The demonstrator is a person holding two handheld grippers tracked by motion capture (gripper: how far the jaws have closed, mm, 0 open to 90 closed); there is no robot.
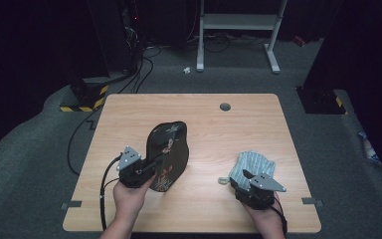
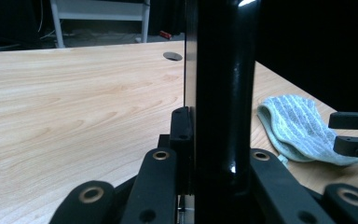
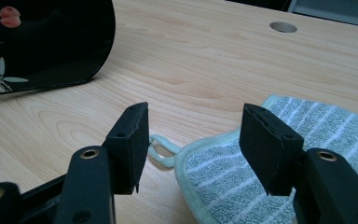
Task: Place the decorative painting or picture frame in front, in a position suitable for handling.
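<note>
1. High view: a black lacquered tray (image 1: 168, 155) with a painted flower pattern stands tilted up on its edge near the middle of the worktop (image 1: 129, 114). Its long axis runs from the near side toward the far side, leaning a little to the right, with the patterned face turned to the right. The left tongs (image 1: 151, 167) grip its near lower rim from the left. The right tongs (image 1: 246, 175) hover at the near end of a striped pale-green cloth (image 1: 252, 164), which lies flat toward the right near part of the worktop, well apart from the tray. Bare wood lies open beyond the tray as far as the round cable hole (image 1: 225, 106). The cloth is nearer to the right edge than the tray is to the left one.

2. Left gripper view: the tray's glossy black rim (image 2: 223, 93) rises upright straight between the jaws, and the pads are clamped on it at either side. The cloth (image 2: 293, 126) lies to the right, with the tips of the right tongs (image 2: 354, 133) beside it.

3. Right gripper view: the jaws stand about half open with nothing between the pads. The cloth (image 3: 317, 140) lies flat just beneath them, its loop (image 3: 161, 151) near the left pad. The tray (image 3: 46, 42) stands at upper left, with clear wood between.
</note>
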